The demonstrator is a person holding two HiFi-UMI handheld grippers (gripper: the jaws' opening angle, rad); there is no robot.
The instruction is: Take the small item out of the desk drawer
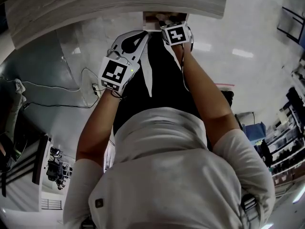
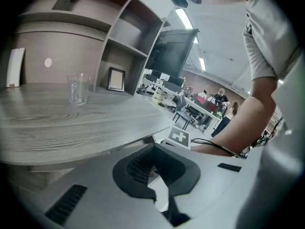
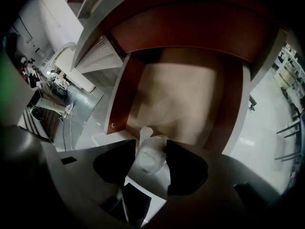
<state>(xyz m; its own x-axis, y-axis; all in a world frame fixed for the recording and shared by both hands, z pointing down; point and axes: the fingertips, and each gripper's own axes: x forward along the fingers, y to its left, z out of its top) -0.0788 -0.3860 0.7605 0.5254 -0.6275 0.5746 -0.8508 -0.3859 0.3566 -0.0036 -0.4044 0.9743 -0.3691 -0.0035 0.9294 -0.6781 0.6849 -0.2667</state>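
The desk drawer (image 3: pixel 186 99) stands pulled out, its pale wooden floor bare in the right gripper view. My right gripper (image 3: pixel 151 160) is shut on a small white wrapped item (image 3: pixel 148 154), held just above the drawer's near edge. From the head view, the right gripper (image 1: pixel 175 31) reaches into the drawer (image 1: pixel 155 19) under the desk's edge, and the item is hidden there. My left gripper (image 1: pixel 125 56) hangs lower left of it, over the person's lap. Its jaws (image 2: pixel 155 171) are shut with nothing between them, pointing up past the desk's rim.
The grey wood-grain desktop (image 2: pixel 71 128) carries a clear glass (image 2: pixel 77 88) and a small picture frame (image 2: pixel 116 79) below wall shelves (image 2: pixel 119 27). A cable (image 1: pixel 57 104) trails across the floor at left. Office desks and chairs fill the room beyond.
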